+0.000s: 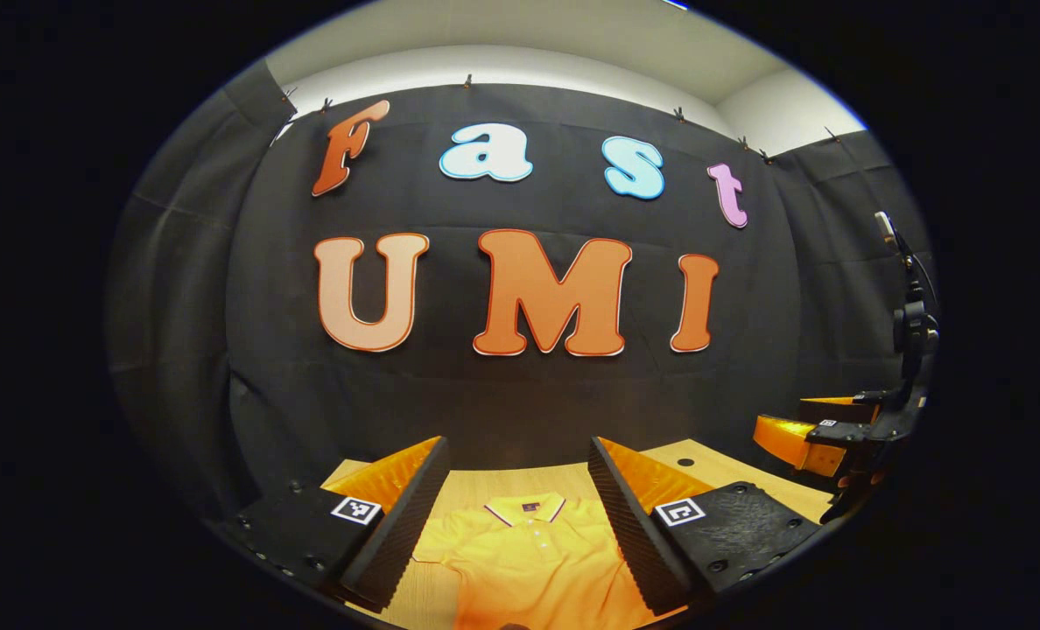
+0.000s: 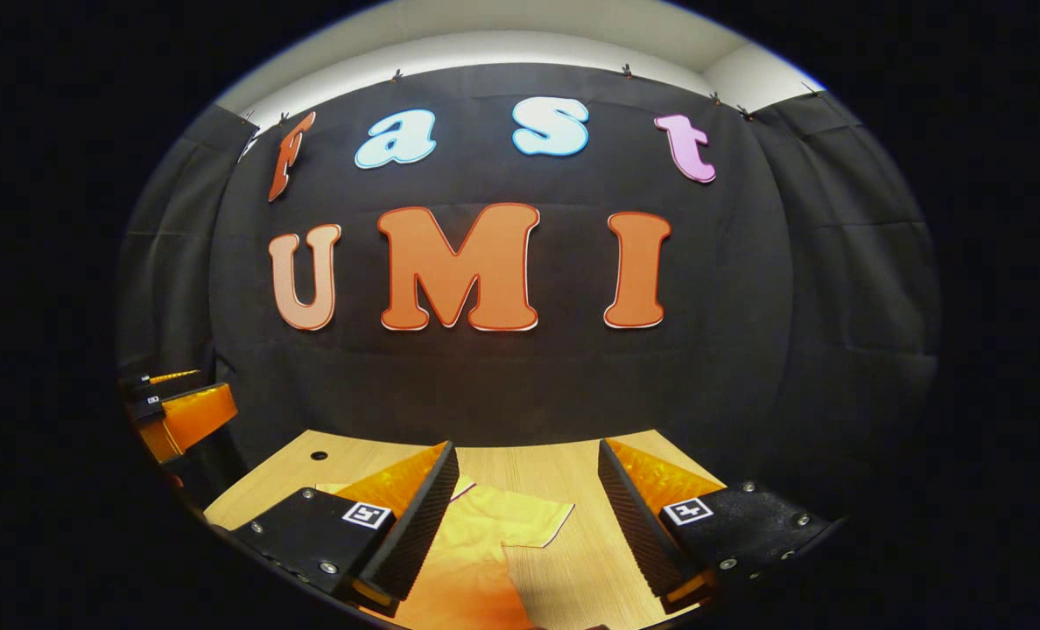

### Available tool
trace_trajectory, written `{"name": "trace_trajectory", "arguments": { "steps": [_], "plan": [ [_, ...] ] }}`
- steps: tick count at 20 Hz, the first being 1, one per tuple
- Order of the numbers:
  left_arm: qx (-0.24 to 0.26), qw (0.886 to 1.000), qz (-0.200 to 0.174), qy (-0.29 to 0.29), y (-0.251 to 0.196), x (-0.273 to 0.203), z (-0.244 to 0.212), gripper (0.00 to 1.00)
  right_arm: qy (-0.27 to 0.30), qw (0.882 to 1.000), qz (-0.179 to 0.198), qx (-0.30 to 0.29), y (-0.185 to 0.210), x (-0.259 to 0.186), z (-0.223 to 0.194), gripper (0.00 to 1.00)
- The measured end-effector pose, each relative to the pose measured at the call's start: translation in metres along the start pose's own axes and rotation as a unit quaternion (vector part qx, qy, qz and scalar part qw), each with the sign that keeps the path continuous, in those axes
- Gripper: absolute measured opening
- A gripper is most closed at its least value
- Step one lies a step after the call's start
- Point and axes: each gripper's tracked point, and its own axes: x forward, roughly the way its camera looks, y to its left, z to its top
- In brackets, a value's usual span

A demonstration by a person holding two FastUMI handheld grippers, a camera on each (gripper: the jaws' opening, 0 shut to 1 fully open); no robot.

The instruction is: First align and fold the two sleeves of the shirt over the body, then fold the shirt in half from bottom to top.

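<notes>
Shirt flat on tabletop — both tongs spread, empty.

The tabletop (image 2: 564,468) carries the shirt (image 1: 529,560), collar away from the tongs; one sleeve (image 2: 520,521) lies outstretched. Left tongs (image 1: 520,516) and right tongs (image 2: 524,516) hover above it. Fabric judged light, limp — pinch at the sleeve hem.

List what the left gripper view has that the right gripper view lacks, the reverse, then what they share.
Left gripper view: the collar, framed by the left gripper with its fingers open; the right gripper off to the side.
Right gripper view: one sleeve spread flat, ahead of the right gripper's open fingers; the left gripper at the edge.
Shared: the yellow shirt on the wooden table.
</notes>
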Motion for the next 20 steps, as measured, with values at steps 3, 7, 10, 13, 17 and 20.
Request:
{"name": "trace_trajectory", "arguments": {
  "steps": [3, 7, 10, 13, 17, 20],
  "plan": [
    [0.001, 1.000, 0.017, -0.005, -0.001, 0.003, 0.003, 0.98, 0.029, 1.000, 0.006, 0.003, -0.013, 0.027, -0.022, 0.97],
    [0.001, 0.999, 0.054, -0.002, 0.006, 0.006, 0.001, 0.98, 0.082, 0.996, 0.017, 0.001, -0.025, 0.067, -0.058, 0.97],
    [0.008, 0.996, 0.087, 0.004, 0.015, 0.006, -0.001, 0.98, 0.130, 0.991, 0.023, 0.011, -0.033, 0.094, -0.086, 0.97],
    [0.011, 0.993, 0.115, 0.013, 0.021, 0.002, -0.003, 0.98, 0.179, 0.983, 0.021, 0.017, -0.041, 0.125, -0.116, 0.98],
    [0.015, 0.987, 0.157, 0.031, 0.033, -0.010, -0.013, 0.98, 0.237, 0.971, 0.019, 0.017, -0.044, 0.152, -0.149, 0.97],
    [0.017, 0.981, 0.190, 0.045, 0.041, -0.022, -0.020, 0.98, 0.280, 0.959, 0.023, 0.026, -0.045, 0.169, -0.175, 0.98]
  ]
}}
